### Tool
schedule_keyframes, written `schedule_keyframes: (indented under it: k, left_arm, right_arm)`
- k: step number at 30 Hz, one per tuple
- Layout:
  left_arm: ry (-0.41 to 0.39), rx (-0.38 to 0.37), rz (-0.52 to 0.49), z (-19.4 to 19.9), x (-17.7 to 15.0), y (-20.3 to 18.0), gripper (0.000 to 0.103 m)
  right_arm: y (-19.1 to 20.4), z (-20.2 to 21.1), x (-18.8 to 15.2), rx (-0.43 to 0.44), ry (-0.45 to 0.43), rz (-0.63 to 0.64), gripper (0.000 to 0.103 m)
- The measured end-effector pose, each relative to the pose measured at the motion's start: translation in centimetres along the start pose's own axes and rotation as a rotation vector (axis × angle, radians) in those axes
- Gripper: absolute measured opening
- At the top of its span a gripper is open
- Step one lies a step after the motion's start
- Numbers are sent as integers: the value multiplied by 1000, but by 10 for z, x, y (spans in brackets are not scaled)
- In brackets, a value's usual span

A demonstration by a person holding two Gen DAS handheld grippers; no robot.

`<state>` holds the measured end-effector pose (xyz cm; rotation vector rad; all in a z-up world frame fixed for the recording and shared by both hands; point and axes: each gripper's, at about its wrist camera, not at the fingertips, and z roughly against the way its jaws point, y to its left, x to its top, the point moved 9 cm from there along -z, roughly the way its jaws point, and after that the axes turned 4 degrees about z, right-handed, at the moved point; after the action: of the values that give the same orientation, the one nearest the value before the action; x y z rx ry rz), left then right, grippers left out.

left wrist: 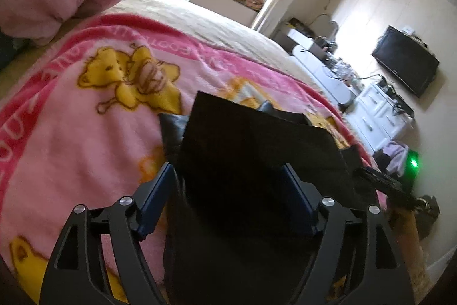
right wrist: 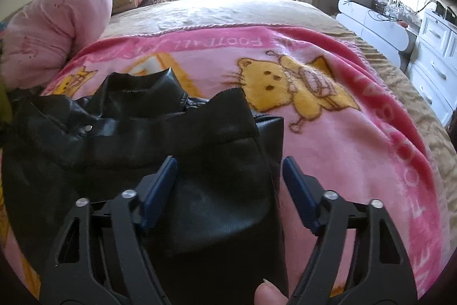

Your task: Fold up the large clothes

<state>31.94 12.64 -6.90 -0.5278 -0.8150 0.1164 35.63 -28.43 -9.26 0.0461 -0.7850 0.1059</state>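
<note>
1. Nearest, in the right wrist view, the right gripper (right wrist: pixel 228 176) points steeply down at the bed. Its jaws stand partly apart, with the right edge of the black leather jacket (right wrist: pixel 182 162) lying under the gap; the blue pads (right wrist: pixel 160 190) do not appear to press on it. A fingertip (right wrist: pixel 267 295) shows at the bottom edge, just beside the jacket.
2. The left gripper (left wrist: pixel 228 196) tilts down less steeply. Its jaws are wide and a dark folded panel of the same jacket (left wrist: pixel 257 150) rises between the pads (left wrist: pixel 155 202); I judge nothing is clamped.
3. Risk: the leather looks stiff and springy. With both grippers released, the raised panel could flop back open and undo the fold.
4. Risk: if the right jaws close here they may catch only the top layer at the edge, so the layers slide apart when lifted.
5. Risk: the smooth leather could slip on the fleecy pink blanket (right wrist: pixel 357 139), dragging the bundle skew toward the bed's near edge.
6. Farther out, the collar and a snap stud (right wrist: pixel 89 128) lie bunched toward the left side of the blanket; a closing jaw could snag there.
7. Beyond, a pink pillow (right wrist: pixel 57 27) sits near the bed's left edge, well apart from the jacket.
</note>
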Motion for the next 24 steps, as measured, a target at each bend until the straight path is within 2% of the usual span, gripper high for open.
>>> schedule_keyframes:
  k: [1, 4, 6, 10, 14, 16, 18, 20, 24]
  left_arm:
    - [-4, -9, -8, 1, -1, -3, 76]
    - [26, -50, -18, -5, -6, -11, 77]
    - [39, -27, -19, -13, -9, -10, 80]
    - [54, 122, -27, -30, -15, 7, 80]
    - [81, 132, -4, -44, -16, 14, 78]
    - [87, 161, -14, -49, -17, 17, 64]
    - [67, 207, -13, -48, -13, 23, 35]
    - [38, 192, 1, -40, -6, 23, 25]
    - [-33, 161, -16, -19, 18, 9, 19]
  right_arm:
    - [0, -2, -1, 7, -1, -10, 40]
    - [-3, -4, -4, -29, -7, -26, 21]
    - [-7, -2, -4, -22, -22, -56, 16]
    - [-14, 10, 4, 1, -74, -119, 12]
    - [-20, 20, 13, 15, -125, -152, 11]
    - [-21, 23, 15, 23, -140, -165, 11]
    - [-22, 26, 19, 26, -159, -170, 10]
    - [-25, 31, 24, 30, -178, -183, 10]
    - [-28, 38, 32, 68, -193, -223, 10]
